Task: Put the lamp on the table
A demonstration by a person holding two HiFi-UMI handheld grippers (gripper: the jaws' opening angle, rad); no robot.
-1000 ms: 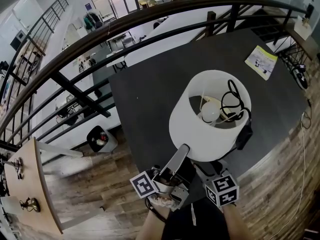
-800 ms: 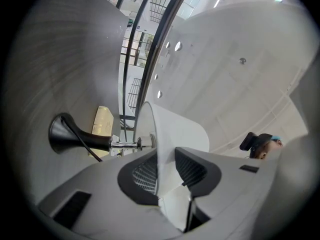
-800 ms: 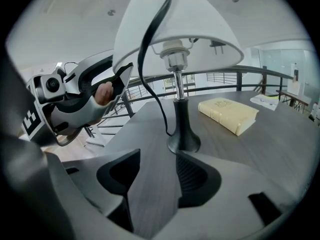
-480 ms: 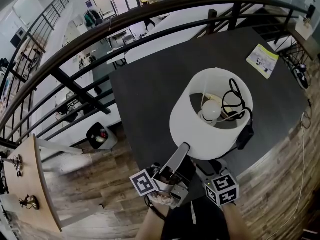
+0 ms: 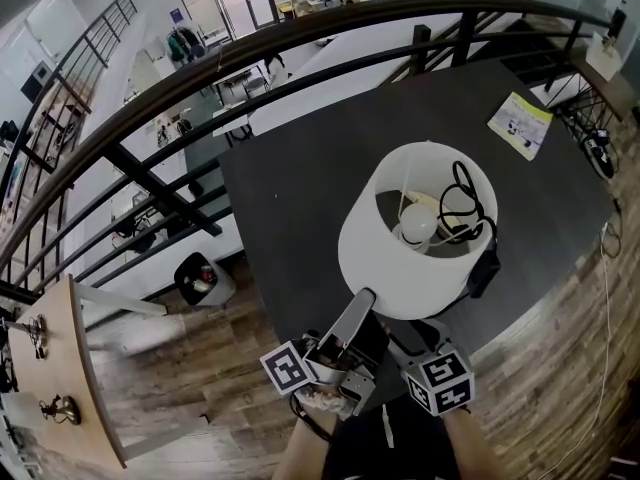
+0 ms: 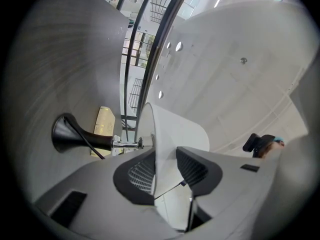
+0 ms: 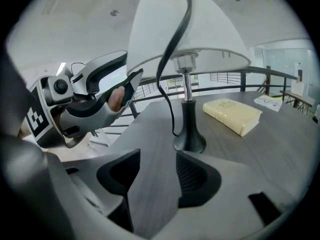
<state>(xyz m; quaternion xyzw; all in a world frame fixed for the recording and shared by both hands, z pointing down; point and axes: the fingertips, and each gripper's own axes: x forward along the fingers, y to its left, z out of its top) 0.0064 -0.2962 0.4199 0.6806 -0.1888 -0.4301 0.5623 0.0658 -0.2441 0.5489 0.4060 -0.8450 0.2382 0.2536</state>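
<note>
The lamp is standing upright on the dark worktop, close to the edge nearest the person. Its black base is resting flat on the surface, and a chrome stem is rising from it into the white shade. A black cord is looping over the shade's top rim beside the bulb, and in the right gripper view it is hanging down past the shade to the base.

The left tongs are straddling the shade's lower rim. The thin wall is passing between the jaws, lying close to one pad with a gap showing at the other. These jaws have just been opening, and they are standing apart without pinching the shade.

The right tongs are hovering over the worktop beside the left pair, pointing at the base and near it. Their jaws are standing apart with only bare worktop showing between them.

A pale book is lying on the worktop behind the base. A leaflet is lying well apart at the far corner. A dark railing is curving past the worktop's far side.
</note>
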